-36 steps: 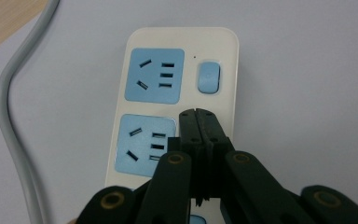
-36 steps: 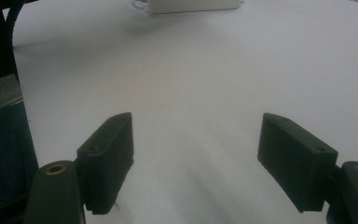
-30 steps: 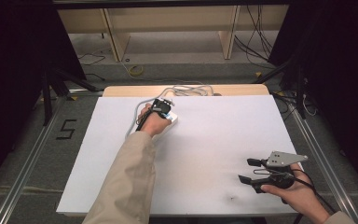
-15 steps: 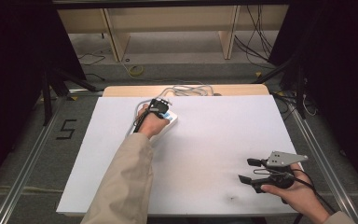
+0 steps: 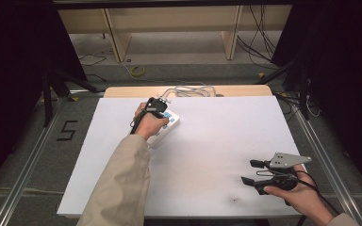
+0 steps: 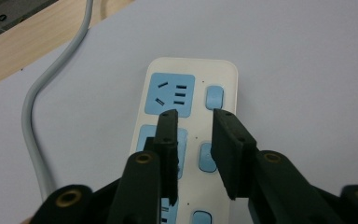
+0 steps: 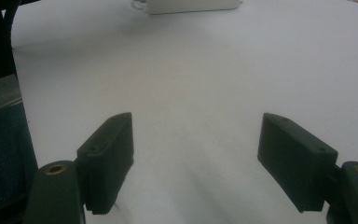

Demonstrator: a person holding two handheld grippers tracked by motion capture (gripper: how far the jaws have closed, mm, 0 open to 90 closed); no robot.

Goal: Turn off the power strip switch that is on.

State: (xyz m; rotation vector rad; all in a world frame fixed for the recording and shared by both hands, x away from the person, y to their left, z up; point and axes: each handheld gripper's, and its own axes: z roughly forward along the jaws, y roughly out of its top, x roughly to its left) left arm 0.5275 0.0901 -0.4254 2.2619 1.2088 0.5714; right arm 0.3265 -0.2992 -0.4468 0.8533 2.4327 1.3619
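A white power strip with blue sockets and blue switch buttons lies at the back left of the white sheet, its grey cable running off to the rear. My left gripper hovers right over the power strip. The left gripper has just been opening its jaws; they stand a small gap apart with nothing between them, above the row of buttons. My right gripper rests at the front right, jaws wide apart. The right gripper has only bare white sheet between its fingers.
A white sheet covers the table, and a strip of wooden board shows at its far edge. The grey cable curves along the strip's left side. Shelving and loose cables lie on the floor beyond the table.
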